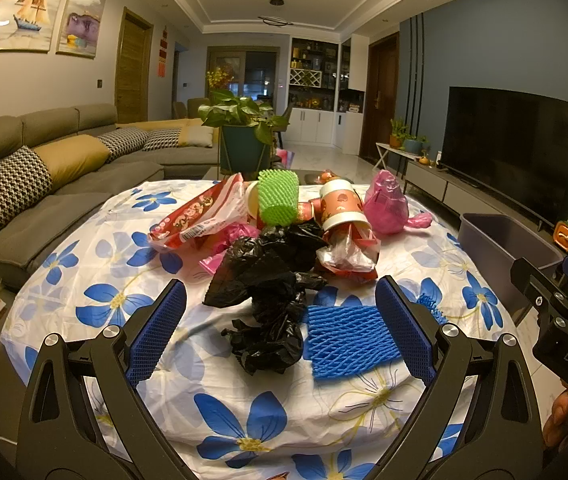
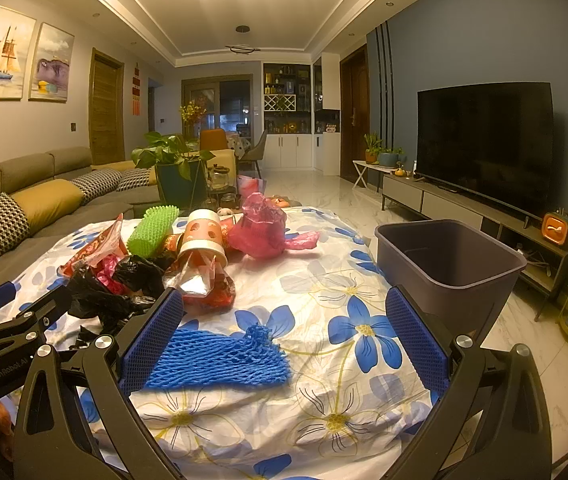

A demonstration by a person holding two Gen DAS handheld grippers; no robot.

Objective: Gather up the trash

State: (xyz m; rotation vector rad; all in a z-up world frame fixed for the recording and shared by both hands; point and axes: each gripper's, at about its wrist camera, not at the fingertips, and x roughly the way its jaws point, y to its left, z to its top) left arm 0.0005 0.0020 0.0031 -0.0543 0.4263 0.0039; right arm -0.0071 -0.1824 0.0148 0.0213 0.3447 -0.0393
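Nothing is collected yet: the grey plastic bin (image 2: pixel 448 264) looks empty, while the crumpled black plastic bag (image 1: pixel 267 300), blue foam net sleeve (image 1: pixel 350 340) and remaining wrappers lie on the flowered tablecloth (image 2: pixel 324 380), with the left gripper (image 1: pixel 279 328) and right gripper (image 2: pixel 284 340) both spread wide, holding nothing.

Trash pile (image 2: pixel 171 264) mid worktop (image 2: pixel 324 408); foam net (image 2: pixel 219 356) just before pile; bin (image 2: pixel 448 268) right of pile, off worktop edge.

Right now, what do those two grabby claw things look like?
Both look alike. The left gripper has black metal arms with triangle cut-outs, shiny silver bolts, and two blue fingers with a bumpy mesh texture. The right gripper matches it. Its body shows white "DAS" lettering in the left view; the left one reads "GenRobot.AI" in the right view.
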